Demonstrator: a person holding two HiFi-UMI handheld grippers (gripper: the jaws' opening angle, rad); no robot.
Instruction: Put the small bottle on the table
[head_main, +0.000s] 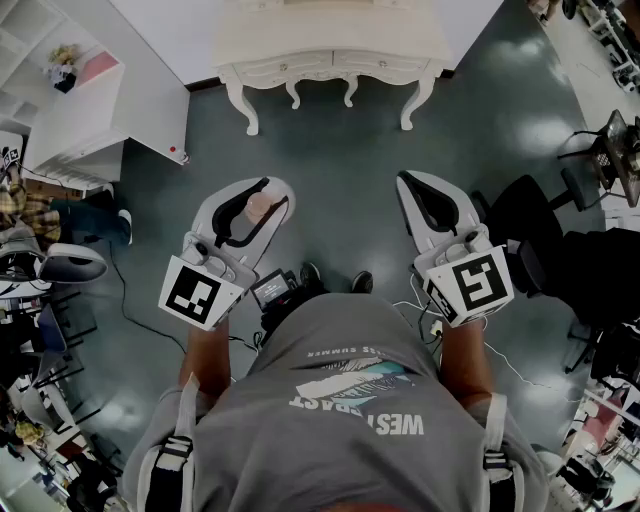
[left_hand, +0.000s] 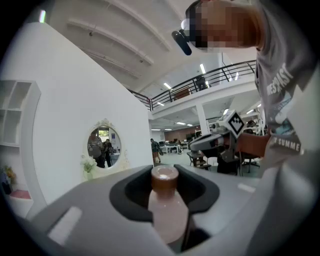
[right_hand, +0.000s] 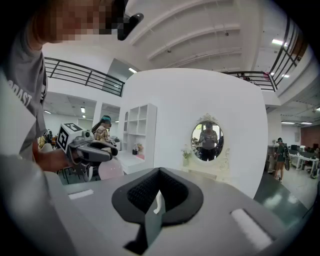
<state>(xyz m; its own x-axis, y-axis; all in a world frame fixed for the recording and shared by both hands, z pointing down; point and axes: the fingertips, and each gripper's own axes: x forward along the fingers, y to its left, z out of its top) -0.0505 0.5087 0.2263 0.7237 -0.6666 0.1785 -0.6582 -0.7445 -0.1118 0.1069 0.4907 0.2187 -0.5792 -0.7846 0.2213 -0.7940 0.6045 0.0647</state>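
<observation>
me: I stood in a grey T-shirt (head_main: 350, 420) with both forearms stretched forward and my shoes (head_main: 362, 282) on the floor (head_main: 340, 150) below.
left gripper (head_main: 266, 192): I held it out at my left, above the floor. It was closed on the small bottle (left_hand: 167, 210), with a jaw pressed against each side.
small bottle: it was pale pink with a brown cap and lay along the jaws, cap toward their tips. It was up in the air in my grip, not on the surface (head_main: 330, 35) and well apart from it.
right gripper (head_main: 418, 188): I carried it level with the left gripper and apart from it. Its jaws were together with nothing between them.
floor: it was dark and glossy and spread between me and the surface. A thin cable (head_main: 128, 300) ran across it at my left.
chairs (head_main: 540, 230): black office chairs stood off to my right.
surface: this was a white dressing table on curved legs, straight ahead of both grippers and against a white wall (left_hand: 75, 100).
mirror (left_hand: 104, 146): it was oval in an ornate white frame, set on that wall above the surface, with a small bunch of flowers (left_hand: 89, 165) just beside it.
shelf unit (head_main: 75, 120): it was white with open compartments and stood to the left of the surface.
</observation>
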